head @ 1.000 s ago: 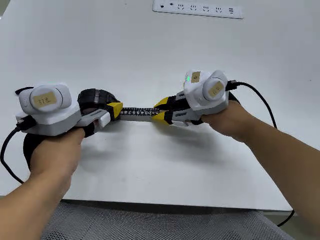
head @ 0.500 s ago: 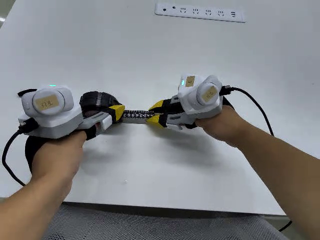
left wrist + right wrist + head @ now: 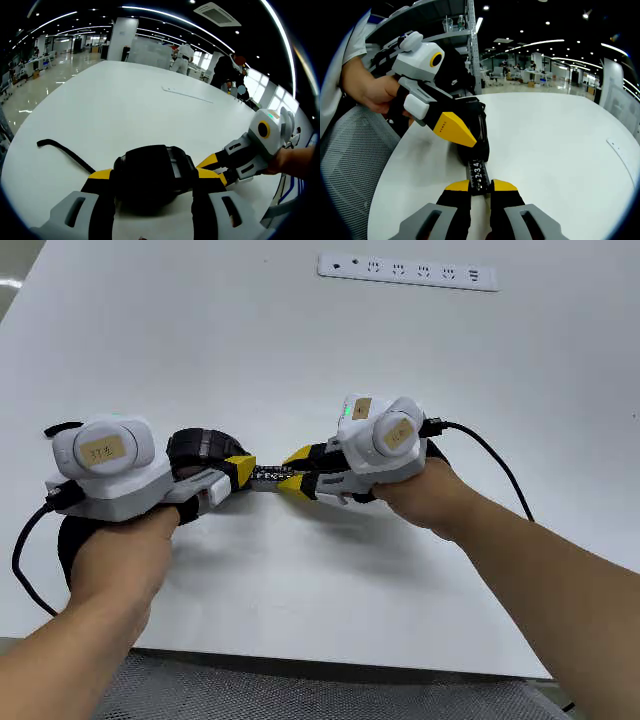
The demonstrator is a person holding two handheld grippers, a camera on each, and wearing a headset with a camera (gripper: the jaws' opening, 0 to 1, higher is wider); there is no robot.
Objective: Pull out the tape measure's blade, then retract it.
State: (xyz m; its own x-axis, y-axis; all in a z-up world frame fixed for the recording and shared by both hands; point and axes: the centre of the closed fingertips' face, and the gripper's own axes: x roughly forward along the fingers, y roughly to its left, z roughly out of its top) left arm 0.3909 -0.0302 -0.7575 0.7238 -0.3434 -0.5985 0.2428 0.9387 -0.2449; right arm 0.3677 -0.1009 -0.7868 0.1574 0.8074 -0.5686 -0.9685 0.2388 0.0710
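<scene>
The blade point(image 3: 477, 176) of the tape measure point(image 3: 481, 131) bears the black numerals 2, 3 and 4, readable in the right gripper view just beyond the right tongs point(image 3: 480, 187) that pinch it. In the head view the blade's numerals are too small to read. Left of the tape measure, the tan sticker point(image 3: 103, 450) on the left tongs point(image 3: 235, 469) carries handwritten marks that cannot be made out.

Smooth matt white table point(image 3: 300, 330)
</scene>
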